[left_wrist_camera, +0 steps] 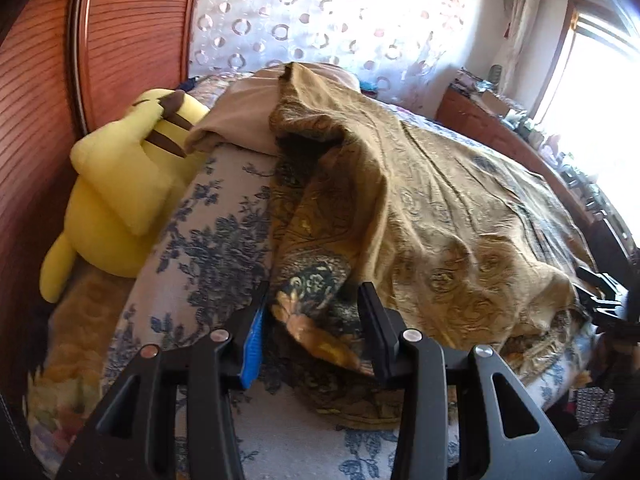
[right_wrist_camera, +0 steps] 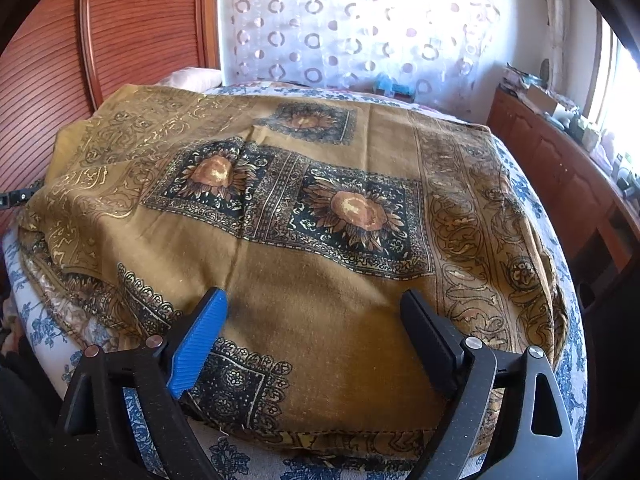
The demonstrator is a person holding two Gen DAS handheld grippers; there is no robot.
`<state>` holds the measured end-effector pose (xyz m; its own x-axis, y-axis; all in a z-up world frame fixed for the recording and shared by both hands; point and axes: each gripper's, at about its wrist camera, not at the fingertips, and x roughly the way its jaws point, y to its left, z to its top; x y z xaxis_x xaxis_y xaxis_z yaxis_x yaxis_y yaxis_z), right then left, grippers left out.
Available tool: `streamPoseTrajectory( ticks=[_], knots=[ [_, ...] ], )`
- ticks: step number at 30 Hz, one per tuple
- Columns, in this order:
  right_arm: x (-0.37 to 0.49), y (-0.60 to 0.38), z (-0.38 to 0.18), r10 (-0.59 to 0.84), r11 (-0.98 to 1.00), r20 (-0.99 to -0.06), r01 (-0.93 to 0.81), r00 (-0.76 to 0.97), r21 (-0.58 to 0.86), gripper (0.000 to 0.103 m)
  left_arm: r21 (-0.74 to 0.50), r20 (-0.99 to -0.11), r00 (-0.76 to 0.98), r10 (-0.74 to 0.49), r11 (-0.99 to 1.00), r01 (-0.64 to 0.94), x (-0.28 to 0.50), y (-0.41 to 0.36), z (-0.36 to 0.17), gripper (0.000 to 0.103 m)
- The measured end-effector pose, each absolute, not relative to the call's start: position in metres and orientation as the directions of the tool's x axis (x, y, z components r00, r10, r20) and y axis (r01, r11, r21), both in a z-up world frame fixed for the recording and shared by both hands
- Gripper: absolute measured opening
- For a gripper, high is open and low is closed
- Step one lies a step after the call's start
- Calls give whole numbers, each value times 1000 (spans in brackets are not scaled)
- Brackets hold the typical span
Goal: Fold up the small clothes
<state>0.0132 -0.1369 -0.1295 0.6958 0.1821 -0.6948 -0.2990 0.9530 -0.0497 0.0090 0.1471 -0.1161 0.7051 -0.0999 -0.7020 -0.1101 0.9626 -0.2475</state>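
Observation:
A mustard-brown cloth with dark sunflower squares (right_wrist_camera: 320, 208) lies spread over the bed in the right wrist view. My right gripper (right_wrist_camera: 316, 304) is open just above its near plain part, jaws wide apart, holding nothing. In the left wrist view the same cloth (left_wrist_camera: 420, 208) is rumpled, with its left edge bunched and raised in a fold. My left gripper (left_wrist_camera: 314, 292) is open with the bunched edge between its jaws, not clamped. The tip of the right gripper (left_wrist_camera: 604, 296) shows at the right edge of the left wrist view.
A blue-flowered white bedspread (left_wrist_camera: 208, 240) covers the bed. A yellow plush toy (left_wrist_camera: 120, 200) and a beige pillow (left_wrist_camera: 240, 120) lie by the wooden headboard (left_wrist_camera: 40, 140). A wooden dresser (right_wrist_camera: 560, 160) with clutter stands at the right under a window.

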Motion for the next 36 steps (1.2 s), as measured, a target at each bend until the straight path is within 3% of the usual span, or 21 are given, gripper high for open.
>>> streamPoseTrajectory(
  ticks=[4,11,20,36],
  knots=[
    [13,-137,-129,183,952,-694,-301,697,-51,90,-291,-692,704,-158,954,-72,9,146,-119,3],
    [13,-137,-128,183,951,-693,-304,697,-54,91,-347,-589,776,-224,938,6,0,132,-87,1],
    [2,-159,-117,224,951,-674,-310,704,-8,91,-285,-515,801,-305,942,176,28,82,-32,1],
    [-34,-258,-86,156,988,-553,-136,818,78,90,-128,-483,662,-573,794,594,129,-147,57,1]
  ],
)
